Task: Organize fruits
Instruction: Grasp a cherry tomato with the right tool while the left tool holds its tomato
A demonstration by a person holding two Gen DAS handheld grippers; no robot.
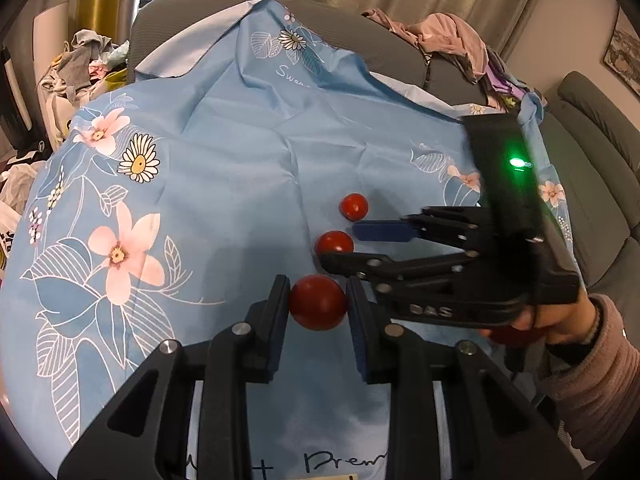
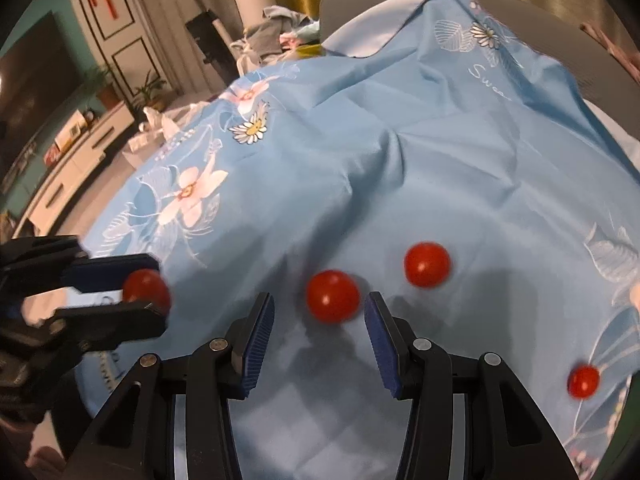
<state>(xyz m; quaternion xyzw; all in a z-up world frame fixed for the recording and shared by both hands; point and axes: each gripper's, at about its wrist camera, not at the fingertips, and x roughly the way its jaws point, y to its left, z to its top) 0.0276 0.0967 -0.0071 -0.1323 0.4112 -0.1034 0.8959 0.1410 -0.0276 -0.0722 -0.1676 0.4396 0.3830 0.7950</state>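
Small red tomatoes lie on a blue floral cloth (image 1: 224, 184). In the left wrist view my left gripper (image 1: 318, 300) has its pads on both sides of the nearest tomato (image 1: 318, 302) and looks shut on it. A second tomato (image 1: 335, 242) and a third tomato (image 1: 354, 206) lie beyond in a row. My right gripper (image 1: 340, 246) reaches in from the right, open around the second tomato. In the right wrist view my right gripper (image 2: 320, 312) is open with that tomato (image 2: 332, 296) just ahead of its fingertips. The left gripper (image 2: 152, 284) holds its tomato (image 2: 147, 289) at the left.
The cloth (image 2: 460, 152) drapes over a grey sofa (image 1: 592, 152) with piled clothes (image 1: 452, 36) on its back. Two more tomatoes lie to the right in the right wrist view, one (image 2: 427, 264) near and one (image 2: 583, 381) at the cloth's edge. A TV cabinet (image 2: 80, 152) stands far left.
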